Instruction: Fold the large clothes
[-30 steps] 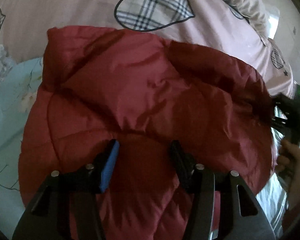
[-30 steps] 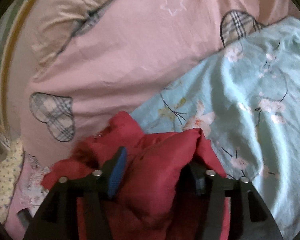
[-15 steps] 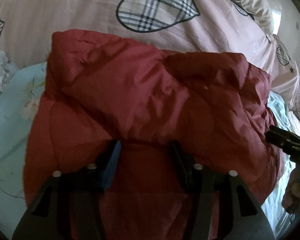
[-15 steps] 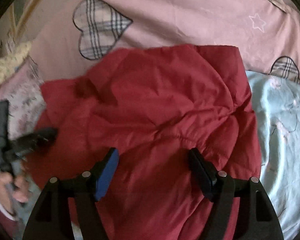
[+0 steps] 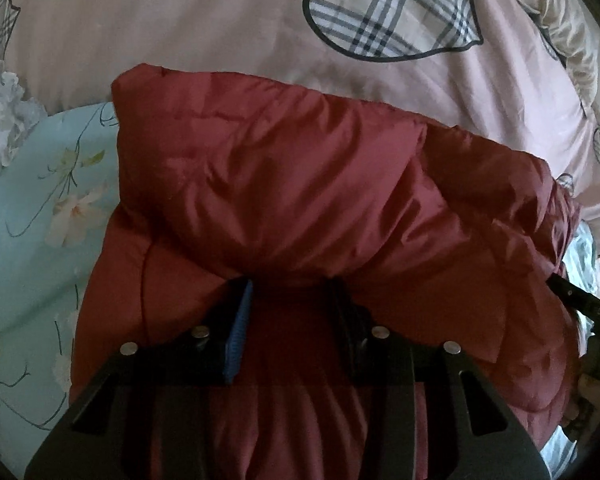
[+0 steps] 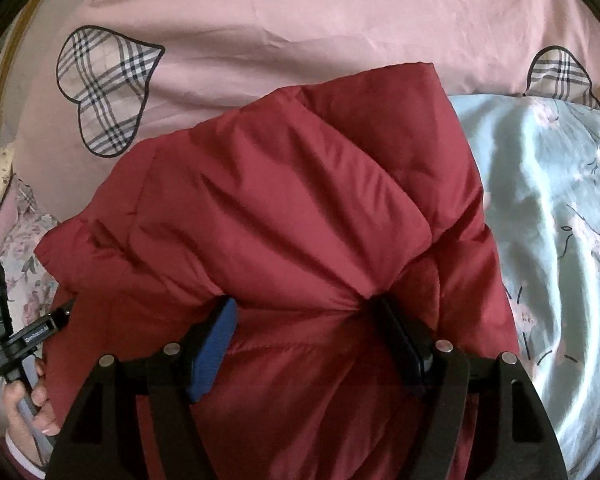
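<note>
A dark red puffer jacket (image 5: 300,184) lies bunched on the bed, its top layer folded over toward me. It also fills the right wrist view (image 6: 284,208). My left gripper (image 5: 290,292) has its jaws part closed around a thick fold of the jacket's near edge. My right gripper (image 6: 304,312) has its jaws set wider, pinching another bunched fold of the same edge. The fingertips of both are hidden under the fabric. Each gripper shows at the edge of the other's view, held by a hand.
The jacket rests on a pale blue floral sheet (image 5: 36,216), also seen in the right wrist view (image 6: 552,208). A pink quilt (image 5: 188,20) with plaid hearts lies behind it (image 6: 300,20). A floral pillow (image 6: 16,216) lies at the left.
The right gripper swung from the jacket's corner round to its near edge and closed on a fold. Both grippers have carried the top layer forward, so the jacket looks more compact.
</note>
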{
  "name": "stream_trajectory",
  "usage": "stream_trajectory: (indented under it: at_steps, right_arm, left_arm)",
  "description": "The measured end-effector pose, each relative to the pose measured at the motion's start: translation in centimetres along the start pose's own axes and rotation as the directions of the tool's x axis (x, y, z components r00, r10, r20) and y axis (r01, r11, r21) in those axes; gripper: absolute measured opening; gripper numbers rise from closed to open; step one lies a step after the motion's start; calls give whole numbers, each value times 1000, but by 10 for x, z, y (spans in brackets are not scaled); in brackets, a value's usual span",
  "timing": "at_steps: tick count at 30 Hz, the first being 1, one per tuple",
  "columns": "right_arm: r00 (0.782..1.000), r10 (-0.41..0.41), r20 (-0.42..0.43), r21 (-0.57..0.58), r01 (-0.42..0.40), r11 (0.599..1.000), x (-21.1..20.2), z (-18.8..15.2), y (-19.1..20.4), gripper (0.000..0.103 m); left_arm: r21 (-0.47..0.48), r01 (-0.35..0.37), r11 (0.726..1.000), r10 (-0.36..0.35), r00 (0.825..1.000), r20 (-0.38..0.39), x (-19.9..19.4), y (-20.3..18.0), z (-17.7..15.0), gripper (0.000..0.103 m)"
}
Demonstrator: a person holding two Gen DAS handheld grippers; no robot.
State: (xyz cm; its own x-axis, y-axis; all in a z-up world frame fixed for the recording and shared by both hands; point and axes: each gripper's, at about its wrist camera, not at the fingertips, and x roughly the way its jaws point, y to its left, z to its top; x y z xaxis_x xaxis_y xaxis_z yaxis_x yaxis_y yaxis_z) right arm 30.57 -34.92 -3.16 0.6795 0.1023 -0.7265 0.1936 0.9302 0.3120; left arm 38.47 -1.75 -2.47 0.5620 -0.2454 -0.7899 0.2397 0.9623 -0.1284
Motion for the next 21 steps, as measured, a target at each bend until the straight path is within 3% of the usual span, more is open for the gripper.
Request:
stream_trajectory:
  at_steps: [8, 15, 21]
  right_arm:
    - [1000, 14, 1, 21, -14, 1000, 13, 5, -1, 74]
    - [1000, 13, 12, 16, -14, 1000, 5, 1, -3, 74]
    - [999, 27, 33, 28, -28, 999, -25, -4, -3, 74]
  left_arm:
    - [-4, 7, 1000, -7, 1000, -6, 2, 0, 6, 38]
    - [-35, 68, 997, -66, 997, 38, -40, 18, -7, 38]
    - [-52, 99, 994, -95, 993, 72, -74, 35, -28, 46]
